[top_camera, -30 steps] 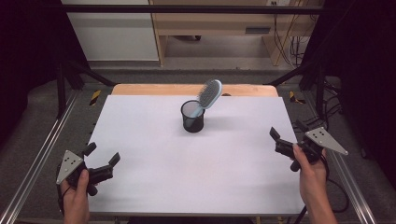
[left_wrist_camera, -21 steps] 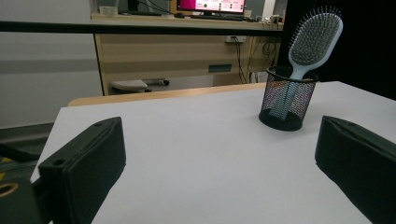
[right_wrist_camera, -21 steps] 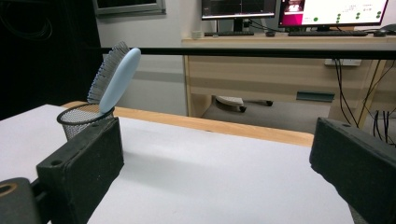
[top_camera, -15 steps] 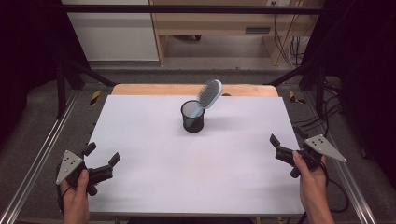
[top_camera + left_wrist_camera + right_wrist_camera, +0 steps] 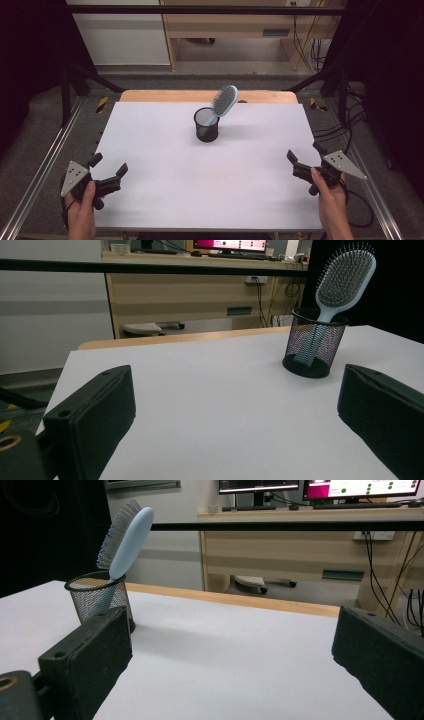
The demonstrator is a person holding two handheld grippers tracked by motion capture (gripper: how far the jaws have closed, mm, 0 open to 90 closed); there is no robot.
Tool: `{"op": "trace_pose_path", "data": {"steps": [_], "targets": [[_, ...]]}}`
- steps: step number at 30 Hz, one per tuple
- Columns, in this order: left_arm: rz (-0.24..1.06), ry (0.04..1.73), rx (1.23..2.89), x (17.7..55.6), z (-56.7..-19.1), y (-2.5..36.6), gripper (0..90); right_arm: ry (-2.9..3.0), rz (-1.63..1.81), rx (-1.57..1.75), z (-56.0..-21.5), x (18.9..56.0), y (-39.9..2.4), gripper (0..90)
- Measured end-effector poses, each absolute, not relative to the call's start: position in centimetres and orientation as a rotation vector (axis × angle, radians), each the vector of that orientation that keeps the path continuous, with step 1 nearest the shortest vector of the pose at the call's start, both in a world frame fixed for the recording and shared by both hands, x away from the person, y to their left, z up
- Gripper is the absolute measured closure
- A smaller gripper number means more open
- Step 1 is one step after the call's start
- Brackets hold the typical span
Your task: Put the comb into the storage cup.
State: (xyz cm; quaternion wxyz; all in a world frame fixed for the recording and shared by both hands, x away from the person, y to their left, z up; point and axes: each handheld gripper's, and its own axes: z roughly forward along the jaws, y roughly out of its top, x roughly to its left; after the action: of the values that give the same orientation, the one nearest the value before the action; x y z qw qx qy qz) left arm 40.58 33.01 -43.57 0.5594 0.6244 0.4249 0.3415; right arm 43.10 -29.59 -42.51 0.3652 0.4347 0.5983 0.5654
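Well, both the left tongs (image 5: 108, 168) and the right tongs (image 5: 306, 154) gape wide and empty at the table's (image 5: 165, 150) near corners, so reaching the hairbrush (image 5: 224, 101) leaning in the mesh cup (image 5: 206, 125) mid-table probably wants a steadied cup

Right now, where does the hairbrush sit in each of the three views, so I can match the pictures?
High view: the hairbrush is just above centre, handle down in the black mesh cup, head leaning right.
Left gripper view: hairbrush at upper right, bristles facing the camera.
Right gripper view: hairbrush at upper left, pale blue back facing the camera.
Shared landmark: the mesh cup on the white table, with the wooden strip along the far edge behind it.
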Motion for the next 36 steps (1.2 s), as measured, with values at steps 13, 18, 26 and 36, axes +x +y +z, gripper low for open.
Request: {"op": "trace_pose_path", "data": {"steps": [13,18,26,36], "targets": [[0.8,0.991,1.486,40.7,-43.7,32.9,2.0,1.575,1.471,1.11,-44.1,43.0,-28.9,2.9],[0.809,0.988,1.488,40.7,-43.8,32.9,2.0,1.599,1.476,1.095,-44.6,43.0,-28.3,2.9],[0.806,0.972,1.49,40.8,-43.9,32.9,2.0,1.629,1.485,1.062,-45.1,43.2,-27.3,2.8],[0.788,0.942,1.468,40.9,-44.0,32.8,2.0,1.683,1.49,1.02,-45.9,43.5,-25.8,2.9]]}}
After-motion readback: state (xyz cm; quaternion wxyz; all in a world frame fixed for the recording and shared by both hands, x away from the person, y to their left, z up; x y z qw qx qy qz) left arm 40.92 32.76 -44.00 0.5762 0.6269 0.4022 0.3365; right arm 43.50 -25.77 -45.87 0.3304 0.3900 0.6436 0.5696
